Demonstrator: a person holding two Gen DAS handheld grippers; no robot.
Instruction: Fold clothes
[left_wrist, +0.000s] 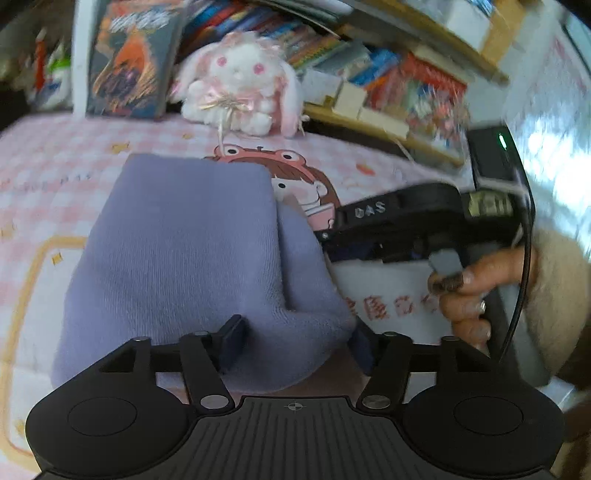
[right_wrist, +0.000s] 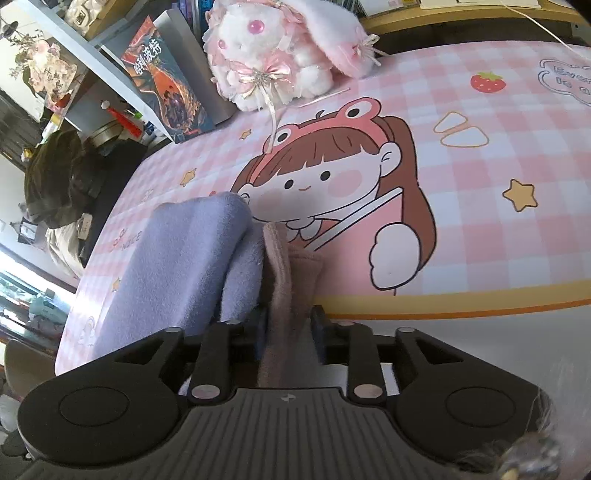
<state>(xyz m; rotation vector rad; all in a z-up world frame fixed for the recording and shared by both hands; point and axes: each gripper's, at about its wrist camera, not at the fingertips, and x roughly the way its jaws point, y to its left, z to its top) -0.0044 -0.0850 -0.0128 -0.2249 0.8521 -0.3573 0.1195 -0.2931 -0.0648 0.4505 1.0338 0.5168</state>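
Note:
A lavender fleece garment (left_wrist: 184, 258) lies partly folded on the pink checked cartoon mat (left_wrist: 55, 155). My left gripper (left_wrist: 295, 343) has its jaws wide apart with the garment's near edge bunched between them; whether the pads press it is unclear. My right gripper (right_wrist: 288, 325) is shut on a fold of the cloth, whose pinkish-beige inner side (right_wrist: 291, 266) shows between the fingers, beside the lavender fabric (right_wrist: 184, 258). The right gripper also shows in the left wrist view (left_wrist: 332, 236), at the garment's right edge.
A white-and-pink plush bunny (left_wrist: 240, 85) sits at the back of the mat, also in the right wrist view (right_wrist: 273, 55). A book (right_wrist: 166, 85) leans beside it. Bookshelves (left_wrist: 388, 74) stand behind. Dark clothes (right_wrist: 59, 177) lie beyond the mat's left edge.

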